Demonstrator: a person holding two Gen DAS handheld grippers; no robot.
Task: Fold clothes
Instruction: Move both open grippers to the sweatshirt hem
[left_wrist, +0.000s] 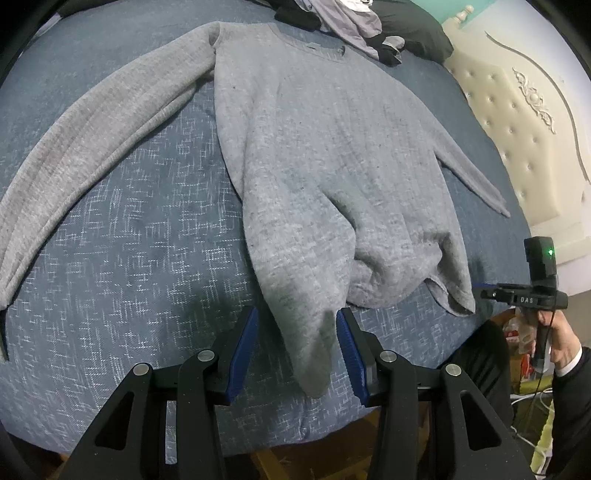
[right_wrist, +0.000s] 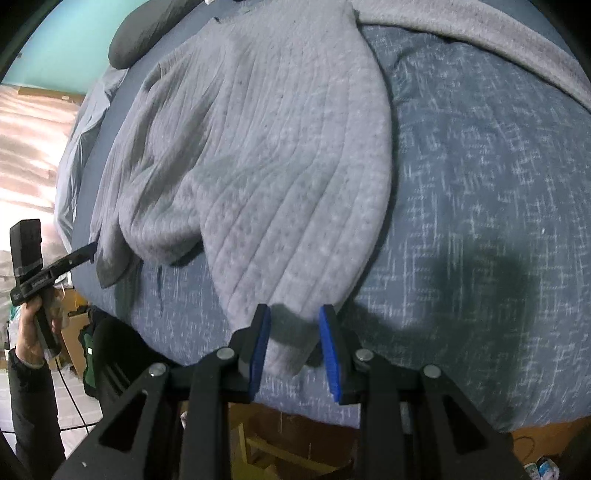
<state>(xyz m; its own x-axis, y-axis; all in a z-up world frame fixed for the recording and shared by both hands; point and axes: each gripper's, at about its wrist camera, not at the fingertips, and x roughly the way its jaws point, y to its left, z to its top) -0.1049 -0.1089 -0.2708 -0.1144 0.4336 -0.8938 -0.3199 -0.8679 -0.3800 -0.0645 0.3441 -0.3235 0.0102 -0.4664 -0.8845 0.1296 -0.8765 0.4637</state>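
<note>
A grey knit sweater (left_wrist: 325, 147) is being shown spread on a bed covered by a blue patterned bedspread (left_wrist: 140, 236), its neckline at the far side and its hem toward the near edge of the bed. One sleeve (left_wrist: 85, 136) is being seen stretched out over the bedspread, with a broad bare strip of blue between it and the body of the garment; the other sleeve (left_wrist: 476, 177) is lying toward the cream tufted headboard (left_wrist: 524, 122). A hem corner (left_wrist: 314, 354) is being seen drooping between the blue pads of the left gripper (left_wrist: 297, 350), whose jaws are being held apart, not clamped on the cloth. In the right wrist view another point of the hem (right_wrist: 291, 343) is lying between the pads of the right gripper (right_wrist: 293, 349), whose jaws are likewise being held apart around the cloth. The middle of the hem (left_wrist: 399, 280) is being seen bunched and rumpled. The near edge of the bed is falling away just under both grippers, with wooden framing (right_wrist: 273, 454) visible below. A heap of dark and grey clothes (left_wrist: 343, 26) is being seen touching the collar at the far side, and a dark pillow (left_wrist: 413, 33) is lying beside it.
</note>
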